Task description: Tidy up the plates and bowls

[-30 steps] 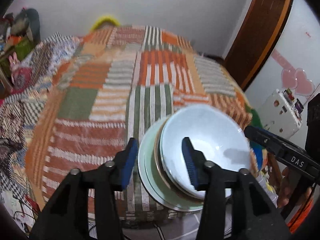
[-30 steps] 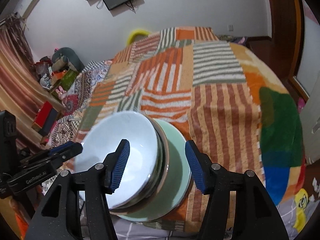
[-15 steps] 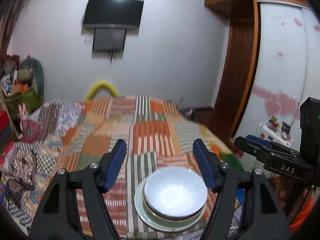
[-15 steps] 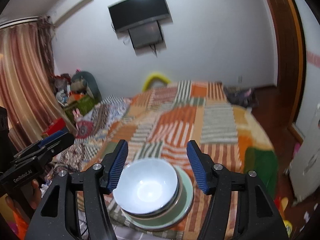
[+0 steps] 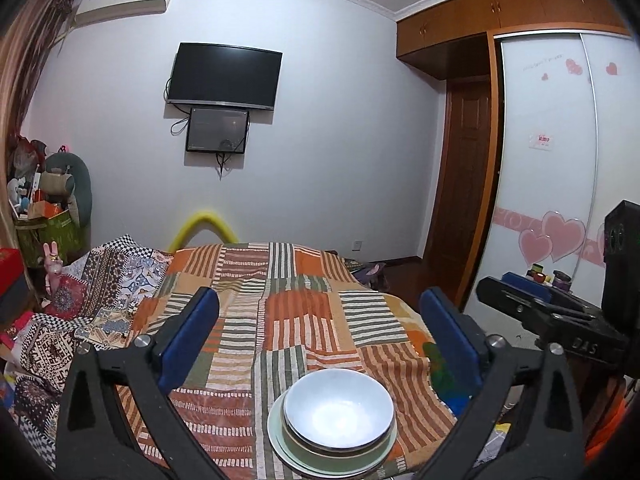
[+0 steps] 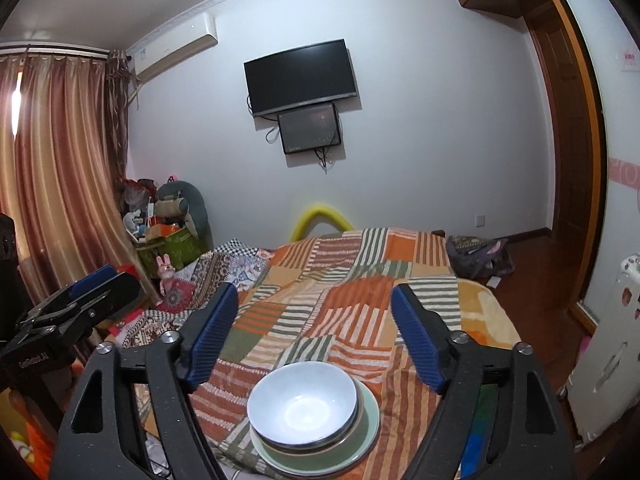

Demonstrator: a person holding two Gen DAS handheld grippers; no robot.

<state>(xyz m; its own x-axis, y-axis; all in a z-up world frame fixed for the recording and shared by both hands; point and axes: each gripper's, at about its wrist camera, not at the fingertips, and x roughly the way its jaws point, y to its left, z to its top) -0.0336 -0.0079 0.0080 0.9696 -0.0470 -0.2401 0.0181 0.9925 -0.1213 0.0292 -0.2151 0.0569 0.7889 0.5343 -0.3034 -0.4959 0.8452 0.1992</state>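
Stack of crockery: white bowl [image 5: 340,408] nested on a pale green plate [image 5: 280,440], at the near edge of the patchwork bedspread [image 5: 296,304]. Likely ceramic: stiff, glazed-slick, weighty, chippable; best taken by opposite rims. Left gripper [image 5: 320,344] and right gripper [image 6: 316,336] have just been spreading apart, nothing between them, both clear above the stack.

White letters "DAS" stand on the black body of the right tool [image 5: 576,344], seen from the left wrist. From the right wrist, "GenRobot.AI" runs in small white print along the black left tool [image 6: 36,360]. The small red-and-white wardrobe-door sticker [image 5: 543,140] is illegible.
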